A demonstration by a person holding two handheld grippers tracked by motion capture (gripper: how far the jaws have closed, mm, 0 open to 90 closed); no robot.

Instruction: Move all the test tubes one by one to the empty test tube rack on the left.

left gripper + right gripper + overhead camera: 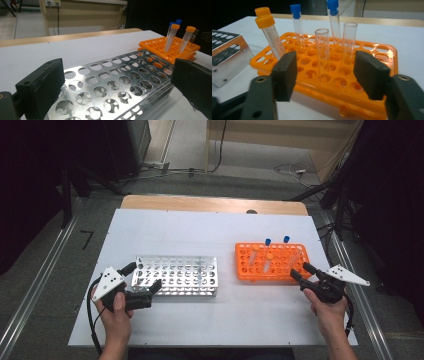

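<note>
Left gripper (145,280): jaws wide, straddling the metal rack's (182,275) near corner. Right gripper (299,270): jaws half open, empty, just beside the orange rack (272,270).

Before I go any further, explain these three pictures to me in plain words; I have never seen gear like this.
A person stands at a white table and holds hand-worked tongs in each hand. One picture looks down from above. The other two come from small cameras riding on the tongs, looking out between their black jaws. On the table lie a metal rack with empty holes and an orange rack with a few tubes, some capped orange or blue, two clear and uncapped. The left tongs stand wide open around the metal rack's corner. The right tongs are open, just before the orange rack. Nothing is held.
</note>
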